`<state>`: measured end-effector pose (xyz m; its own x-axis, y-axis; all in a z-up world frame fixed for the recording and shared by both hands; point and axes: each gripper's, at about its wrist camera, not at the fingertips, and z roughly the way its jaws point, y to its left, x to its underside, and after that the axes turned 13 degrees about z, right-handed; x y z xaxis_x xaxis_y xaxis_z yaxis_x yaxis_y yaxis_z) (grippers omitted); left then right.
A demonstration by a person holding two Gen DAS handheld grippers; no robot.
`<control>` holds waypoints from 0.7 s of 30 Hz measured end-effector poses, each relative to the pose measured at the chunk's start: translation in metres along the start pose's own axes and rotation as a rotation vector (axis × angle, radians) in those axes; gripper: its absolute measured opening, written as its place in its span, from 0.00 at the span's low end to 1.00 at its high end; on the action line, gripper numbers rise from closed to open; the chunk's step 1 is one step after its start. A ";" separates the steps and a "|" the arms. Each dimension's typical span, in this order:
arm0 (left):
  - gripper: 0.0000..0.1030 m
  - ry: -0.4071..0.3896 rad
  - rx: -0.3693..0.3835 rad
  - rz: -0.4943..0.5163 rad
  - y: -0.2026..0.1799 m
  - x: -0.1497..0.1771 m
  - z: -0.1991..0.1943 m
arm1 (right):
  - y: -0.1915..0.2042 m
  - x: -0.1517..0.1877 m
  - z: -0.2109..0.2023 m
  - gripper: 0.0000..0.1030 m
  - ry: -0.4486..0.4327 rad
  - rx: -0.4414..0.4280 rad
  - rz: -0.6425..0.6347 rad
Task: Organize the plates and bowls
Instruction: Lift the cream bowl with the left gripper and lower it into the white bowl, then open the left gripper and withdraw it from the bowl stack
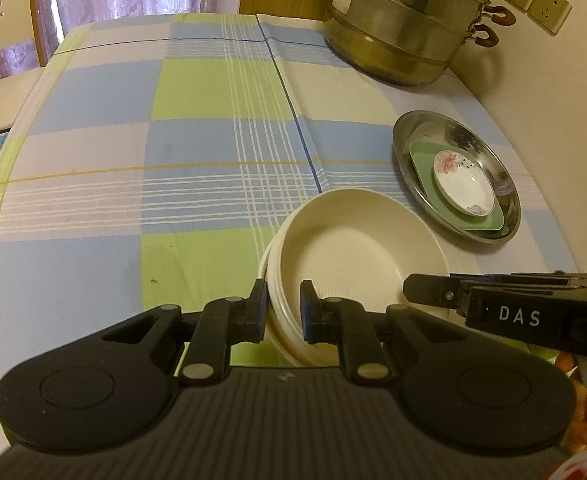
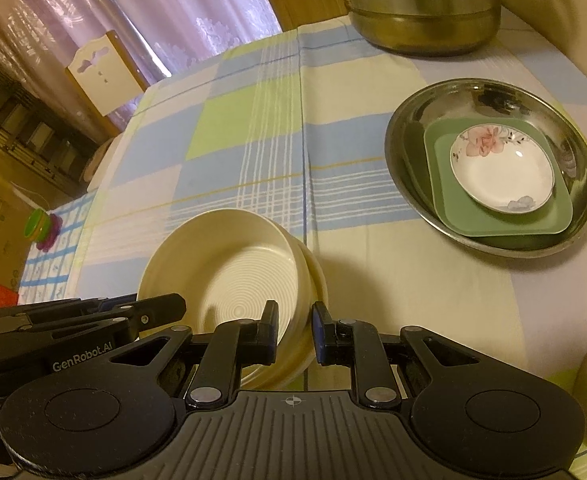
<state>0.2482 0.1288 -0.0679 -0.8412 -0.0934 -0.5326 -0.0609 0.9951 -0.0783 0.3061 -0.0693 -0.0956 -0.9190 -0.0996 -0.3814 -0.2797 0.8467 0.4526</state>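
While the cream bowls [image 1: 353,256] are sitting nested on the counter [image 1: 213,140] near the steel dish [image 2: 489,160], you're gripping opposite rims: left gripper [image 1: 285,312] and right gripper [image 2: 295,334], fingers narrow on the wall. They're looking rigid, glazed, slippery and breakable, so keep holding both sides.

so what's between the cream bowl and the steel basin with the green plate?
Nothing: bare checked tablecloth separates the cream bowl from the steel basin. The right wrist view shows that stretch best; the left wrist view agrees.
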 end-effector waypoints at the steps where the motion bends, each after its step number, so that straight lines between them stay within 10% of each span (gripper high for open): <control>1: 0.15 0.000 0.003 -0.002 -0.001 -0.001 0.000 | 0.000 0.000 -0.001 0.19 0.001 -0.002 0.004; 9: 0.17 0.001 -0.010 -0.001 -0.003 0.000 -0.002 | 0.000 0.001 -0.003 0.22 -0.006 0.003 -0.005; 13: 0.19 -0.009 -0.022 0.004 -0.005 0.000 -0.007 | 0.003 0.005 -0.007 0.52 -0.034 0.009 -0.026; 21: 0.19 -0.029 -0.048 0.022 -0.011 0.003 -0.027 | 0.004 0.010 -0.020 0.53 -0.059 0.006 -0.042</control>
<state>0.2315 0.1184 -0.0456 -0.8265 -0.0722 -0.5583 -0.0693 0.9972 -0.0263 0.2900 -0.0772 -0.0813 -0.8886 -0.1043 -0.4467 -0.3156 0.8458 0.4303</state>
